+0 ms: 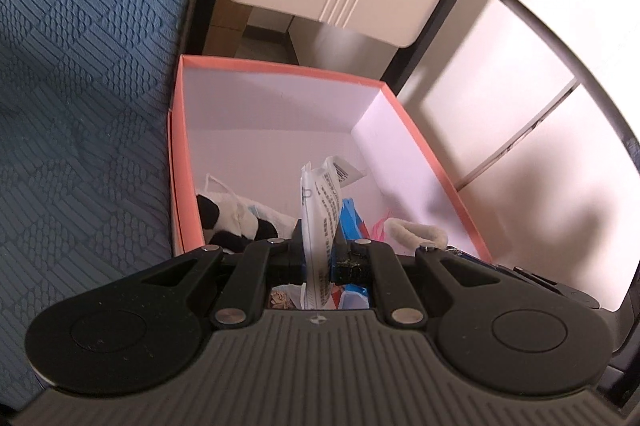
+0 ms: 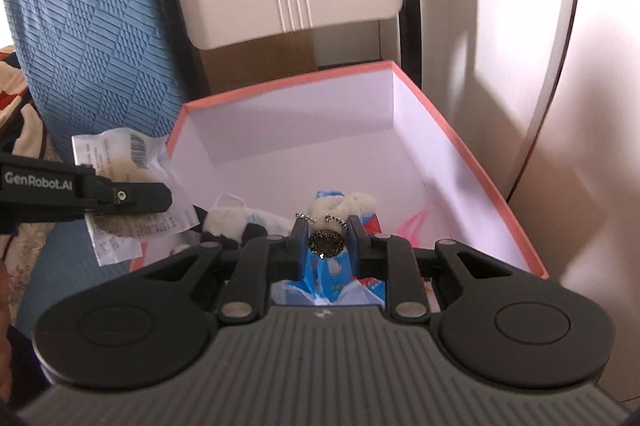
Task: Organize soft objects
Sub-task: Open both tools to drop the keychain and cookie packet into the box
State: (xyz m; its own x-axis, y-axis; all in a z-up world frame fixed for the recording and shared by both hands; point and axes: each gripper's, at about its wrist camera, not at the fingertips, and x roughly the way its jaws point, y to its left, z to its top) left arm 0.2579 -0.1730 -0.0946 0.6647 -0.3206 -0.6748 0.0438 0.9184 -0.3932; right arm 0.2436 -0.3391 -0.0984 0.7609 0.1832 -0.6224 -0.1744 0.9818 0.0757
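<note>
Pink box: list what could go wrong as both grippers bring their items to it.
1. The left gripper pinches the white printed packet by its edge; seen from the right wrist, it hangs outside the pink box wall and could drop there.
2. The right gripper clamps a sparkly charm with a plush dangling; it may snag.

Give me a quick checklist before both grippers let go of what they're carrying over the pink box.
1. Left gripper clamped on the white printed packet: ok.
2. Right gripper clamped on the dark sparkly round piece of a furry charm: ok.
3. Pink box open, far end bare: ok.
4. Right gripper over the box interior: ok.
5. Packet over the box interior: cannot tell; the right wrist view shows it at the left rim.
6. Panda plush already inside: ok.
</note>
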